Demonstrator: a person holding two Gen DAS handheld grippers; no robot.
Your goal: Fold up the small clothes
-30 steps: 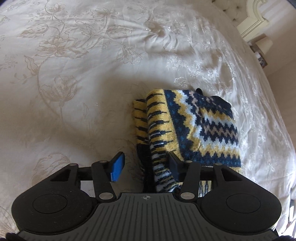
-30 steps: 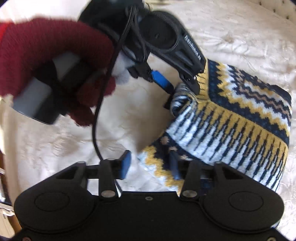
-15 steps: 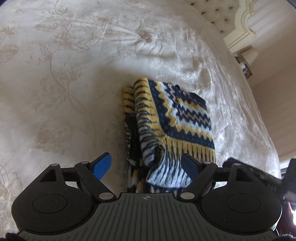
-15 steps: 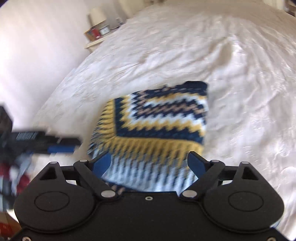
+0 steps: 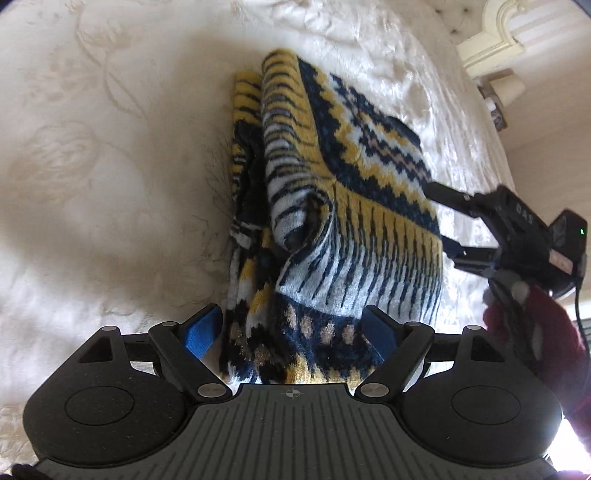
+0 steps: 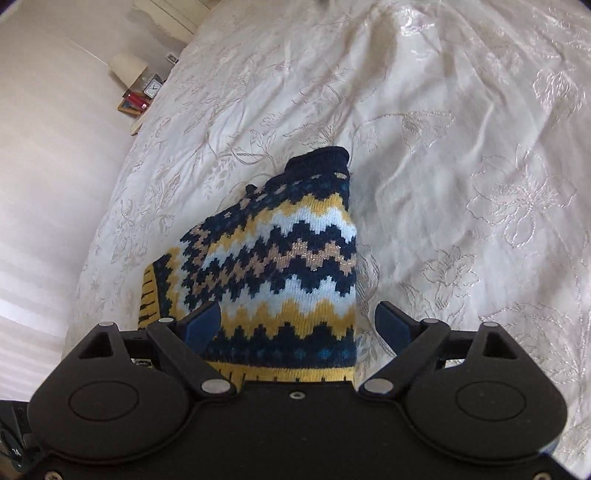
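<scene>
A small knitted sweater (image 5: 332, 192) with navy, yellow and pale blue zigzags lies folded in a thick bundle on the cream bedspread (image 5: 92, 166). My left gripper (image 5: 291, 332) is open, its blue pads either side of the bundle's near end, low over it. My right gripper (image 6: 297, 328) is open over the sweater (image 6: 280, 258) from its other side. It also shows in the left wrist view (image 5: 443, 221) at the sweater's right edge, held by a hand in a dark red glove (image 5: 535, 325).
The bedspread (image 6: 461, 147) is wrinkled and embroidered with flowers. A bedside table with a lamp (image 6: 129, 66), a clock and red items stands at the bed's far left corner. A cream headboard post (image 5: 498, 33) is at the upper right.
Both grippers opened and let go of the sweater, then moved in low over it. The right gripper swung round to the sweater's right side. The bundle now lies flat.
</scene>
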